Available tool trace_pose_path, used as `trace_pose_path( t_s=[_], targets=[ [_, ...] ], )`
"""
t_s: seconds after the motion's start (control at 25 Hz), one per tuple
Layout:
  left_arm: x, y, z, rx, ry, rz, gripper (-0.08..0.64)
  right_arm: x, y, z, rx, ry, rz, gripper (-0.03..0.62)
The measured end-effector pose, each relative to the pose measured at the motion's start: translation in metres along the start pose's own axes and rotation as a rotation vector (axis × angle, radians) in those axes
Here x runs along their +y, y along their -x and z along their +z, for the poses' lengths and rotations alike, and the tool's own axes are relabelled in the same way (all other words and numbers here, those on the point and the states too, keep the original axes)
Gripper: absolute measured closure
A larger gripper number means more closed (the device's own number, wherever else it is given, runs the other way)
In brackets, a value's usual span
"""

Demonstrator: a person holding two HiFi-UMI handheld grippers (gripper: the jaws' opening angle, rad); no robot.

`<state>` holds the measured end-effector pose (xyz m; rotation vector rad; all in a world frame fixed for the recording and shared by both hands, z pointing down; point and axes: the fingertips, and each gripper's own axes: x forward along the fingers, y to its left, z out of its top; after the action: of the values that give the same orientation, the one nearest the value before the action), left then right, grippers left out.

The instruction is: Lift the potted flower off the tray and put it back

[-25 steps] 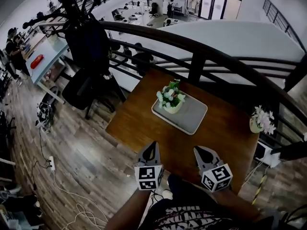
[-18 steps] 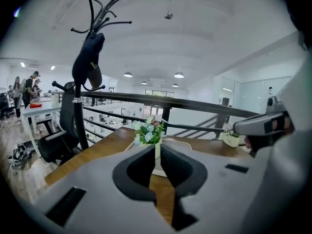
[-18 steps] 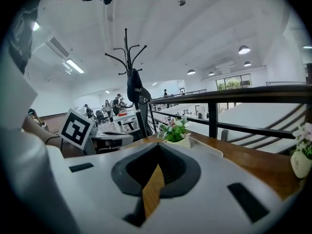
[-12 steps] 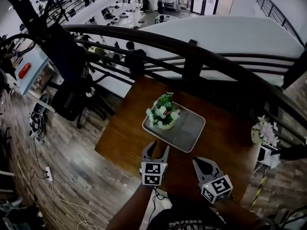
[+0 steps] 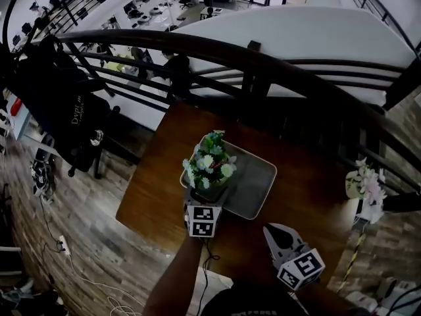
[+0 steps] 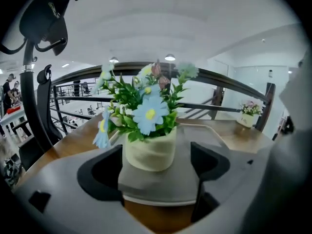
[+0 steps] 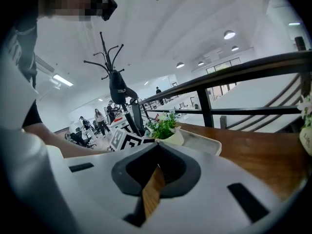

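Pot on its tray, left jaws widening around it

Brown wooden table [image 5: 151, 183] stands against a dark curved railing [image 5: 250, 58], with a wood floor below on the left. Near the table's middle lies a grey rectangular tray [image 5: 260, 183]. The potted flower [image 5: 209, 166], a cream pot of blue, white and pink blooms, stands upright on the tray's near-left corner. The left gripper [image 5: 205, 195] reaches in over that corner, its jaws opening with the pot between them and a gap on either side. The right gripper [image 5: 273, 231] hovers over the near table edge, well apart from the tray, jaws closed together on nothing. A second small flower pot [image 5: 368, 184] sits at the table's far right.
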<state>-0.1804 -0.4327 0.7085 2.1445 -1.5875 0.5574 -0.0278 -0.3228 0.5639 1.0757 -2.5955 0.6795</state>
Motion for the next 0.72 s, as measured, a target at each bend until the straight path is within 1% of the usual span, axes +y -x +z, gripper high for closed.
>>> trace_pose_path(
  t_s=[0.2, 0.32, 0.4, 0.6, 0.72],
  targets=[
    [0.006, -0.034, -0.003, 0.033, -0.034, -0.031, 0.094, -0.009, -0.007, -0.01, 0.021, -0.046, 0.0, 0.6],
    [0.009, -0.049, 0.0, 0.051, -0.054, -0.032, 0.057, -0.022, -0.008, -0.011, 0.023, -0.08, -0.008, 0.6],
    [0.01, -0.056, -0.003, 0.068, -0.063, -0.014, 0.047, -0.031, -0.006, -0.012, 0.024, -0.092, -0.014, 0.6],
    [0.017, -0.065, -0.003, 0.1, -0.098, 0.06, 0.046, -0.046, -0.004, -0.013, 0.023, -0.115, -0.041, 0.6],
    [0.02, -0.065, -0.004, 0.114, -0.106, 0.069, 0.051, -0.048, -0.004, -0.013, 0.024, -0.12, -0.049, 0.6]
  ],
)
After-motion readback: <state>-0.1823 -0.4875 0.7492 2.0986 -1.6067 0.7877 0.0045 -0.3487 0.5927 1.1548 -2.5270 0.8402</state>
